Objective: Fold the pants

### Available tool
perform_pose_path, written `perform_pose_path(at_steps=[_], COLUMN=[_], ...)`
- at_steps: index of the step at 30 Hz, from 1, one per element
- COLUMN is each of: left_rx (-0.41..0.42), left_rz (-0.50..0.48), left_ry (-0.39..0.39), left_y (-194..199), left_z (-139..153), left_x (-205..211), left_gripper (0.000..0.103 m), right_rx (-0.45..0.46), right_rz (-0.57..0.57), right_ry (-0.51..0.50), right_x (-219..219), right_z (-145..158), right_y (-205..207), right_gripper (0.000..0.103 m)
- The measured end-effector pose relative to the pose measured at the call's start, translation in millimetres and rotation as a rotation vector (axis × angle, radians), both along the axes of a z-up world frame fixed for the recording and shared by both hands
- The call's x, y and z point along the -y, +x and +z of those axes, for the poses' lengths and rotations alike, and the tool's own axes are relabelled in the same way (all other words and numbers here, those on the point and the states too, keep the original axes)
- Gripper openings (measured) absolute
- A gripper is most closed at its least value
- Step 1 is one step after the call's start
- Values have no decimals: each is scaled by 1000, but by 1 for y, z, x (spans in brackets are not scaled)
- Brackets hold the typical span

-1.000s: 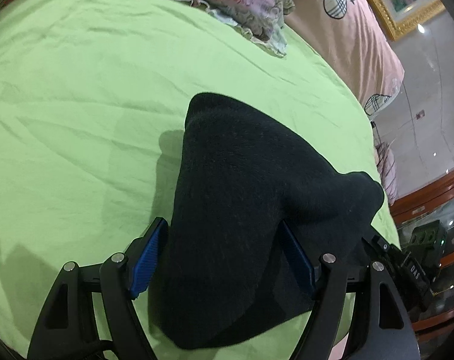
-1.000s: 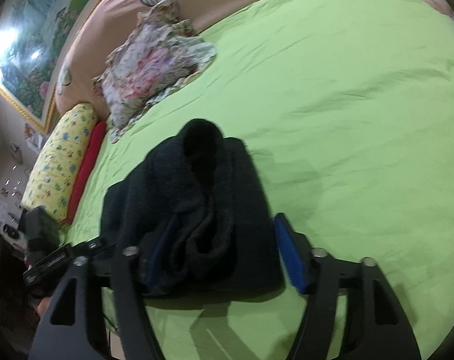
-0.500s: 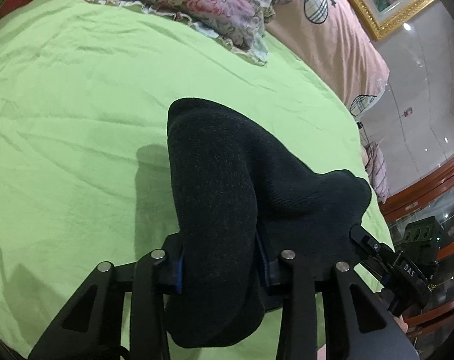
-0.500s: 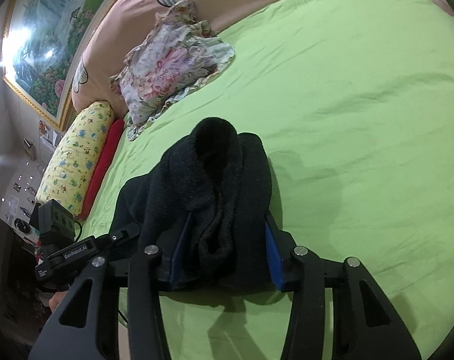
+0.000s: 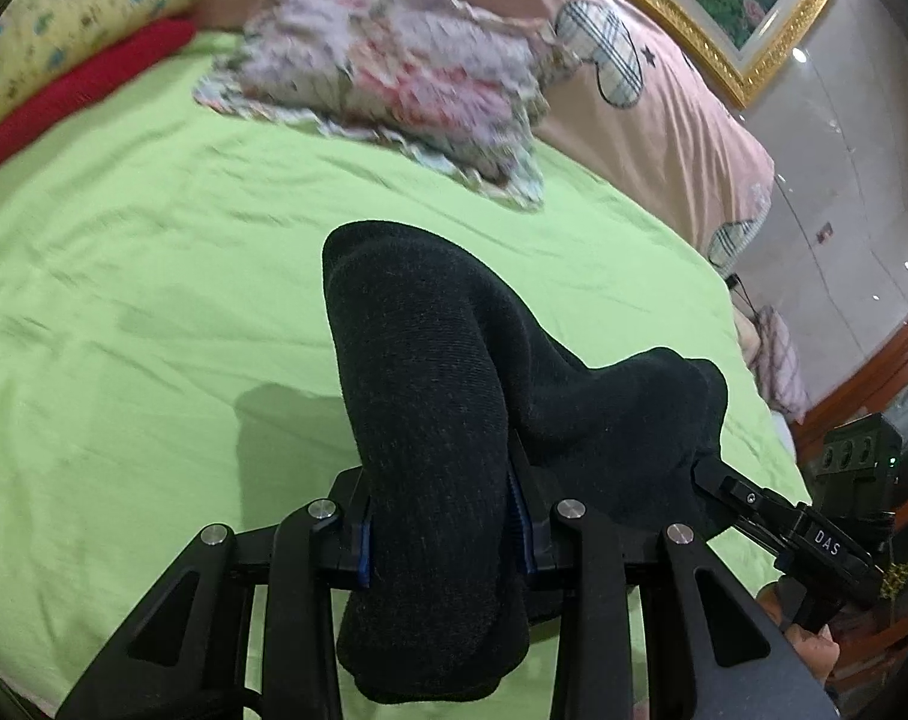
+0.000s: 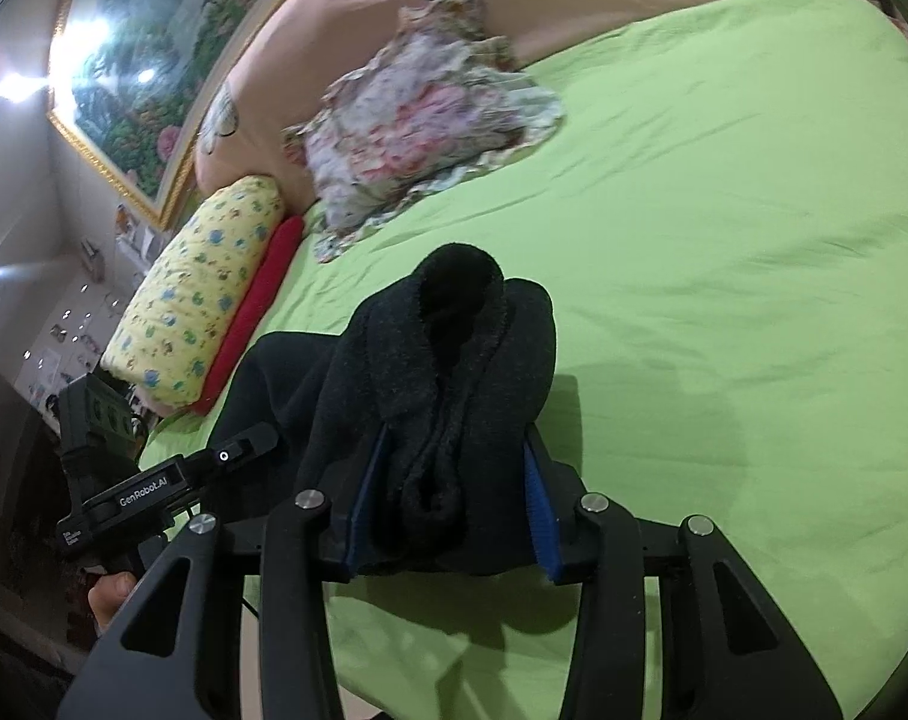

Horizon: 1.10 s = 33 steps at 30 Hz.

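Now we have both claws clamped on the dark pants, where a second ago they stood wide on either side of the cloth. On the left, our left claw (image 5: 438,531) has closed down and its blue pads squeeze a thick bunch of the pants (image 5: 429,408), which bulge out above and below the jaws; this grip has held steady for the last half second. The near end of the bundle now hangs clear of the green bed (image 5: 123,300), its shadow falling on the sheet beneath, while the far end still reaches toward the floral pillow (image 5: 381,78). On the right, our right claw (image 6: 450,513) has just been closing as well, with a rolled, fleecy edge of the pants (image 6: 454,360) pinched between its pads. Compared with a second ago, both views sit higher over the bed, so we judge the garment is being lifted by two corners of one end. That suggests the grasp is done, and carrying this end over for a fold comes next.
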<state>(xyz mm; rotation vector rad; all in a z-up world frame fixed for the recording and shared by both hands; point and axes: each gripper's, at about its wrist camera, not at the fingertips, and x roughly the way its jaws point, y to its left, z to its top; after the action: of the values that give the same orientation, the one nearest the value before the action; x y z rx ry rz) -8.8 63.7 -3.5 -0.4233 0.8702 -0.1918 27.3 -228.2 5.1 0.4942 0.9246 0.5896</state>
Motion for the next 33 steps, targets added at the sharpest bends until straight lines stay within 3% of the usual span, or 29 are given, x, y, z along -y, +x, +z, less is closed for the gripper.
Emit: perform_pose_path(at_steps=[13, 25, 33], left_rx=[78, 97, 105], left_rz=[109, 152, 168], left_ry=[85, 118, 155], left_y=[-7, 6, 38], left_z=[36, 42, 39], left_x=[-53, -76, -81], left_gripper=[34, 34, 34], right_rx=[79, 80, 88], right_rz=[103, 134, 129], right_ry=[8, 7, -6], right_x=[-63, -97, -112], right_z=[29, 31, 28], right_y=[24, 45, 74], right_gripper=[44, 44, 44])
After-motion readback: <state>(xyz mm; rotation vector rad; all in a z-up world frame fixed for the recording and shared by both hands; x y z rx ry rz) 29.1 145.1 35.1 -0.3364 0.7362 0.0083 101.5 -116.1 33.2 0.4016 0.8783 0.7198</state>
